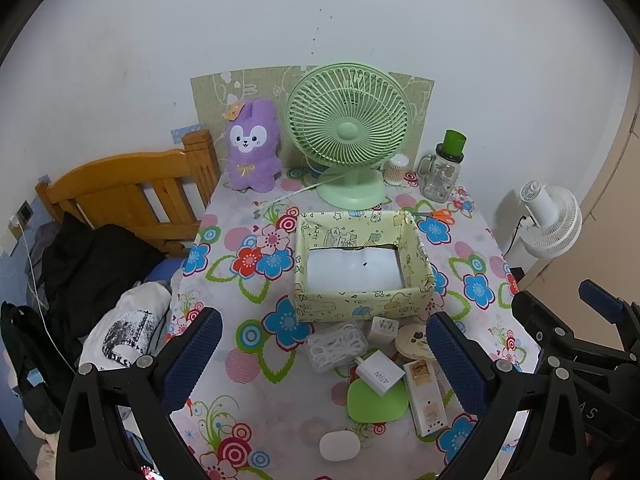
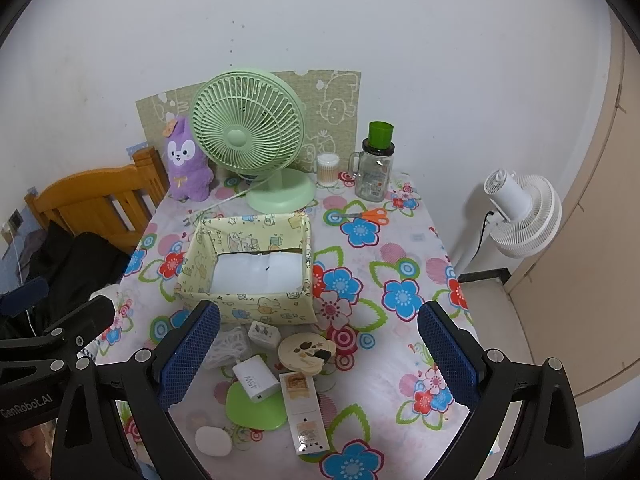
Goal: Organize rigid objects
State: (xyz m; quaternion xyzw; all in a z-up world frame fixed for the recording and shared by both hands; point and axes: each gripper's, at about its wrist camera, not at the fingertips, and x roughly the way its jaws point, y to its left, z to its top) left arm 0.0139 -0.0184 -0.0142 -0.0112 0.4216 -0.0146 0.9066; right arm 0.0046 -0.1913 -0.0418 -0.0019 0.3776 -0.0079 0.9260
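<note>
Clutter of small items heaped on worktop (image 1: 240,360) just before yellow box (image 1: 360,300). Charger (image 2: 256,378) between right gripper (image 2: 318,354) fingers, long axis slanted; left gripper (image 1: 324,360) equally near. Both spread wide, empty.

Right gripper (image 2: 318,354) fingers spread wide above chargers before the empty yellow box (image 2: 248,272)
</note>
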